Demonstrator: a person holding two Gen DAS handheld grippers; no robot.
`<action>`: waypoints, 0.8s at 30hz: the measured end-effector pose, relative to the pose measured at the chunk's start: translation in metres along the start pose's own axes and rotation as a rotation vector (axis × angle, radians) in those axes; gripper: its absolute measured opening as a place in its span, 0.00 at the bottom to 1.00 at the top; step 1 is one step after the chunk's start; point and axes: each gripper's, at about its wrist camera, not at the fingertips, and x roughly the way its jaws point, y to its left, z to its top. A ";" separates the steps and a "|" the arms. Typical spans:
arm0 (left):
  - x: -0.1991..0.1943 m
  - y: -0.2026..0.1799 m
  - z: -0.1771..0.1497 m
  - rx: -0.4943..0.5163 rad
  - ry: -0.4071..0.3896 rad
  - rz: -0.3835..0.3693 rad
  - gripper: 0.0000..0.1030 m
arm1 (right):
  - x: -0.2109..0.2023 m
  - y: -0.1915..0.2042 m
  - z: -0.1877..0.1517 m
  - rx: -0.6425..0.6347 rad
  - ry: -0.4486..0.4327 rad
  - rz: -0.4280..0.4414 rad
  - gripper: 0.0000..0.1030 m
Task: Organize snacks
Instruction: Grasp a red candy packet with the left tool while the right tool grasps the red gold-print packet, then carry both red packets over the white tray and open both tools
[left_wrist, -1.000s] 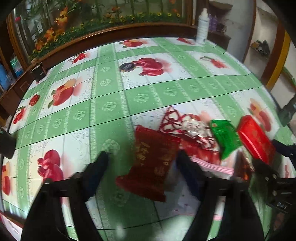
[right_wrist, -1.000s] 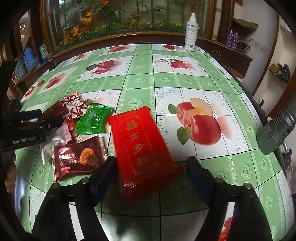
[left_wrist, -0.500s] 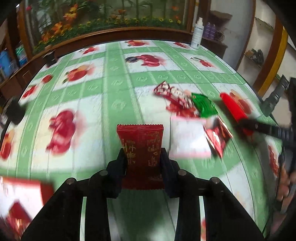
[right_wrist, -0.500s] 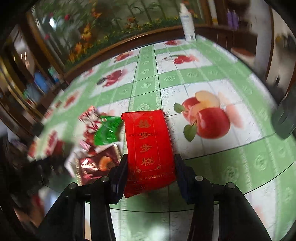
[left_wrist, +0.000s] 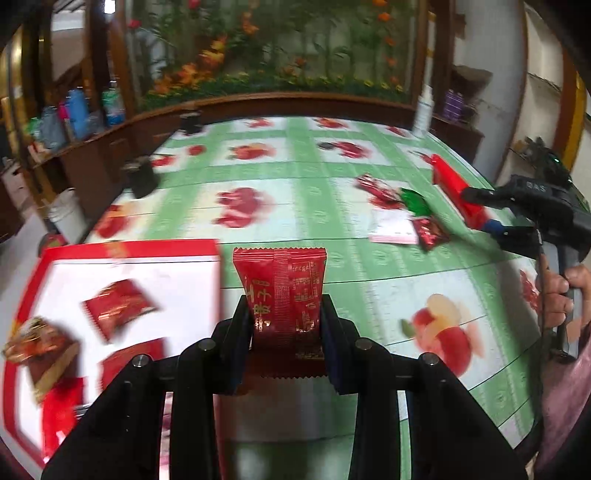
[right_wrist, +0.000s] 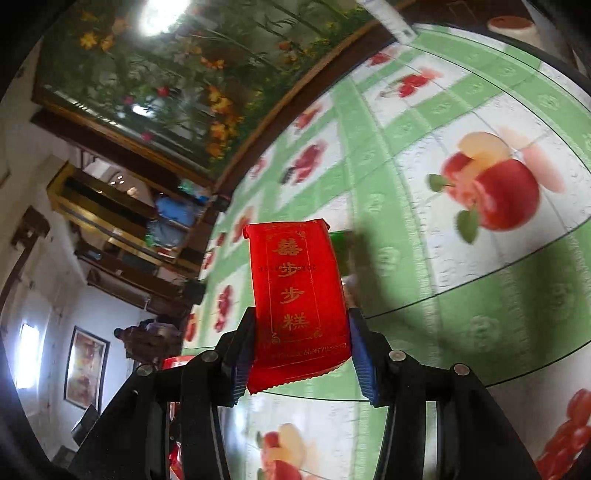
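My left gripper (left_wrist: 284, 314) is shut on a dark red snack packet (left_wrist: 282, 291) and holds it above the table, just right of a red-rimmed white tray (left_wrist: 129, 254) that holds several red snacks. My right gripper (right_wrist: 301, 332) is shut on a long bright red packet with gold characters (right_wrist: 297, 299), lifted and tilted above the table. That right gripper with its red packet (left_wrist: 456, 192) also shows in the left wrist view at the right. A few loose snacks (left_wrist: 402, 214) lie on the green fruit-print tablecloth (left_wrist: 332, 236).
A white spray bottle (left_wrist: 423, 110) stands at the far table edge. Dark small objects (left_wrist: 142, 177) sit at the far left of the table. A wooden ledge with flowers runs behind. A white bucket (left_wrist: 66, 218) stands off the left edge.
Both grippers closed on their packets and lifted them. The left one swung left until the tray came into view. The right one rose and tilted.
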 end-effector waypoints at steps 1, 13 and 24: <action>-0.002 0.005 0.001 -0.008 -0.005 0.014 0.31 | 0.002 0.008 -0.003 -0.020 -0.005 0.014 0.47; -0.041 0.057 -0.013 -0.066 -0.118 0.157 0.31 | 0.053 0.112 -0.076 -0.199 0.058 0.194 0.46; -0.065 0.108 -0.032 -0.152 -0.149 0.197 0.31 | 0.104 0.184 -0.146 -0.318 0.164 0.286 0.46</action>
